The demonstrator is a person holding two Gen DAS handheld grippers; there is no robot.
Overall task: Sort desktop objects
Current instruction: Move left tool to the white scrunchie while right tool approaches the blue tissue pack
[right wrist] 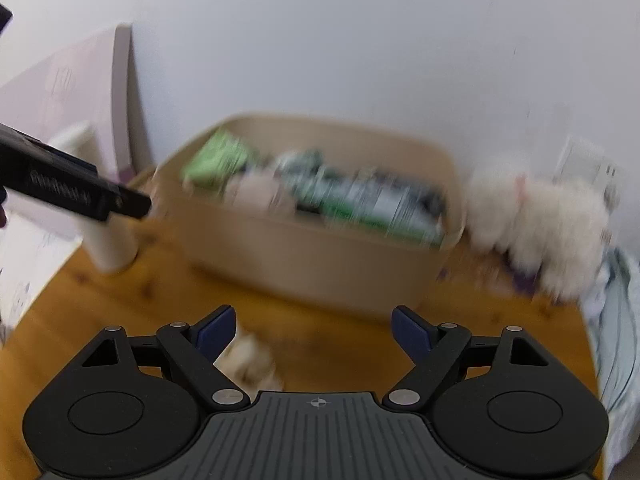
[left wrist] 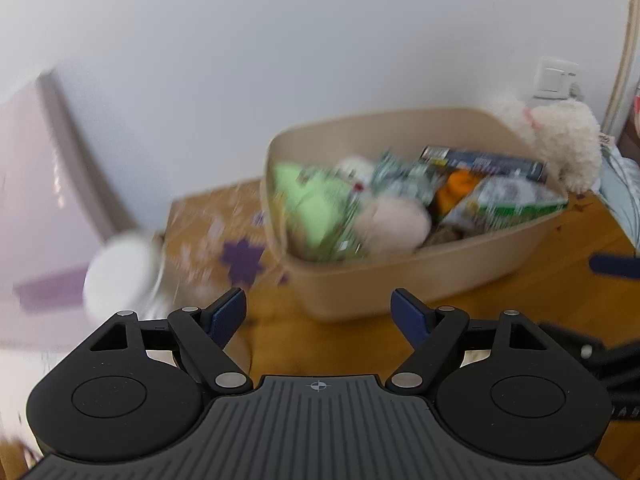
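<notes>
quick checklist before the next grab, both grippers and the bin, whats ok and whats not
1. Left gripper empty, jaws apart: ok.
2. Right gripper empty, jaws apart: ok.
3. Beige bin upright on the wooden desk: ok.
4. Room left in the bin: not ok; soft toys and packets pile up to near the rim.
5. White plush toy sorted: not ok; it sits outside the bin, against its far right corner.
6. Pale crumpled thing on the desk just ahead of the right gripper, what it is: cannot tell, too blurred.
7. The two grippers clear of each other: ok; the left one shows well off to the left in the right wrist view.
</notes>
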